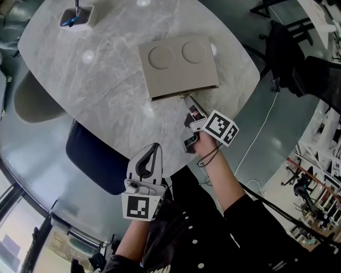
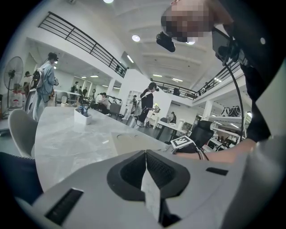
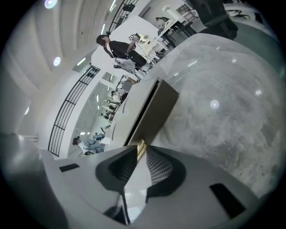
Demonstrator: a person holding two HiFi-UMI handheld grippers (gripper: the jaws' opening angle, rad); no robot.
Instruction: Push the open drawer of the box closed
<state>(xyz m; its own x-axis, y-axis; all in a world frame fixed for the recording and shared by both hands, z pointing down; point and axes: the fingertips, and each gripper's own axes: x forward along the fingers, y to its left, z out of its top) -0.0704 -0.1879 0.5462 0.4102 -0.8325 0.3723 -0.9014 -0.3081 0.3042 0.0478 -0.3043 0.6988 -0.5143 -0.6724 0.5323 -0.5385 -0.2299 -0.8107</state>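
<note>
A beige box [image 1: 178, 66] with two round recesses in its top sits near the middle of a pale marbled surface [image 1: 106, 80]. Its drawer [image 1: 165, 96] faces the person, and the drawer front looks nearly flush with the box, with only a thin dark line showing under the top edge. The right gripper [image 1: 189, 101] reaches forward over the surface. Its jaws are pressed together, and their tips meet the small brass handle [image 3: 140, 145] at the middle of the drawer front. In the right gripper view the box [image 3: 143, 112] fills the space directly ahead of the jaws, with the handle touching their tips. The left gripper [image 1: 155, 145] is held well back from the box at the near edge of the surface, above a dark blue chair [image 1: 96, 154]. Its jaws are closed with nothing between them. A small white container [image 1: 76, 16] holding pens stands at the far left of the surface, well apart from the box.
</note>
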